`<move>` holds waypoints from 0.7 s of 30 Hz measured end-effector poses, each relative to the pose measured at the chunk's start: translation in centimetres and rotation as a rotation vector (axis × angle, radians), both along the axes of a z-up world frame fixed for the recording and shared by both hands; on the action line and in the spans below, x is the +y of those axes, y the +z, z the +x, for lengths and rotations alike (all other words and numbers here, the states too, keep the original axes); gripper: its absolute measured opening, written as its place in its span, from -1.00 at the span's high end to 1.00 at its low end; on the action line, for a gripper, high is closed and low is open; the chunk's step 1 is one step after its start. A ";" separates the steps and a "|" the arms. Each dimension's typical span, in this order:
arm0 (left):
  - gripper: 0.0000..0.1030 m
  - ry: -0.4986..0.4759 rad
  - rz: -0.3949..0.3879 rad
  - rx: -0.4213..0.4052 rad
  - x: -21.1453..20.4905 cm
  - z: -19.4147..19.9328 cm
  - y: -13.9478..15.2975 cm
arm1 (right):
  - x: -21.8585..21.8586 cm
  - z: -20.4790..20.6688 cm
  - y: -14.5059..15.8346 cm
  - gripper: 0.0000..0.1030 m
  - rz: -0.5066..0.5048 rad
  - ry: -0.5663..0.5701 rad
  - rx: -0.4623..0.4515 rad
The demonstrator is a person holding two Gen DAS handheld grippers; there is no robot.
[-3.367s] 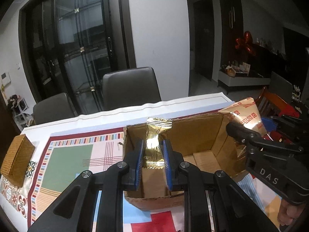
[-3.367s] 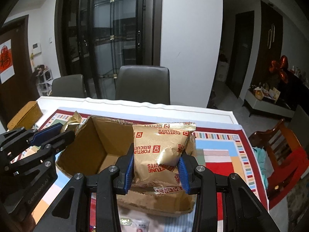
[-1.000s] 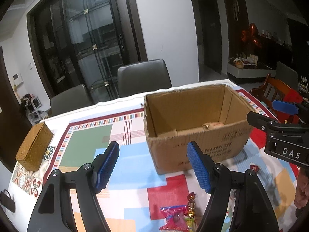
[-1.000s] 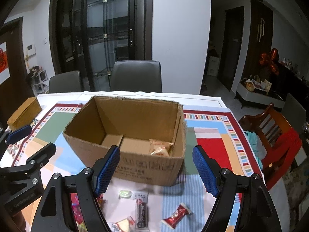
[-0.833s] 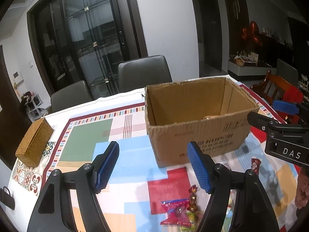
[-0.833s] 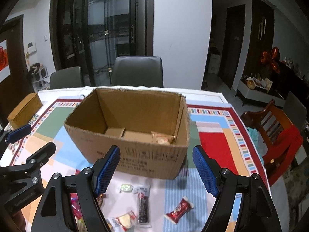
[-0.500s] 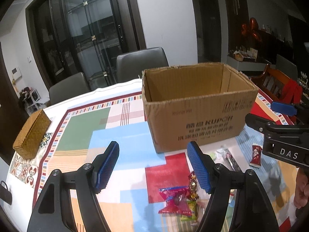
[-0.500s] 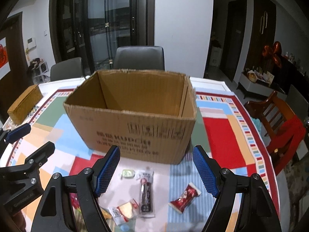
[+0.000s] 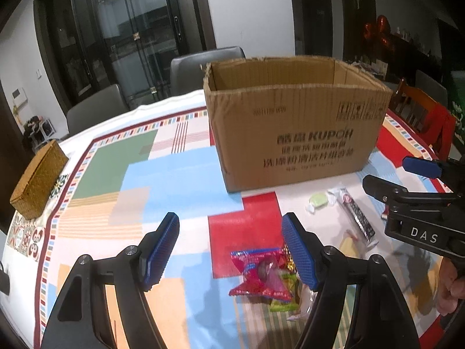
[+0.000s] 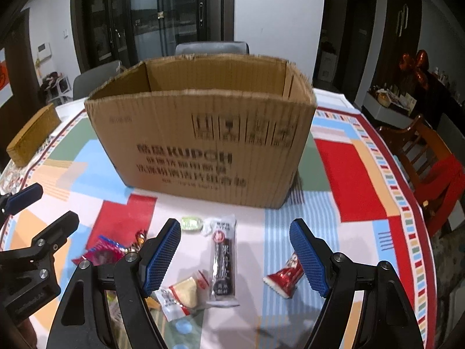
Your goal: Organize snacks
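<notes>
Probably home dining room: chairs (image 9: pixel 203 67), tablecloth (image 9: pixel 174 180)

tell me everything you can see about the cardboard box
The cardboard box is plain brown corrugated card, open at the top with no flaps showing and a ragged upper edge. Its near long wall carries dark printing: a barcode-like block, the letters KUPOH or similar, and lines of Chinese characters. It stands upright on the patterned tablecloth, beyond the loose snacks, none of which touch it. From this low angle only the upper inner walls show, so its contents are hidden. Nothing grips it.
</notes>
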State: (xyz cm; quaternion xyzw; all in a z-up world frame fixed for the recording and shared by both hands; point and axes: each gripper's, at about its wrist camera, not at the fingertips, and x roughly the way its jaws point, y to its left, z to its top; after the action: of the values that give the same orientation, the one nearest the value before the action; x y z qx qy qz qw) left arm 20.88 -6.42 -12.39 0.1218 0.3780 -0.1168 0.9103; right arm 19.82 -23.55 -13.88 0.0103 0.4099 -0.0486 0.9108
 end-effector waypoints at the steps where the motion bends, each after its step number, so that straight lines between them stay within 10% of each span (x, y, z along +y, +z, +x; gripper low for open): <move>1: -0.40 -0.001 0.001 0.007 0.0 -0.1 -0.3 | 0.1 0.0 -0.4 -0.52 -0.001 0.001 0.008; 21: -0.40 0.005 0.002 0.135 0.1 -0.1 -5.1 | 0.5 0.5 -4.6 -0.52 -0.004 0.005 0.104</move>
State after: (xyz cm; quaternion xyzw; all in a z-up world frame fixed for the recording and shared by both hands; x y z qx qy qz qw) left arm 20.80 -6.31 -17.54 0.1135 0.4392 -0.1219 0.8828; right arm 20.31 -23.07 -18.43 0.0051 0.4565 -0.0477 0.8885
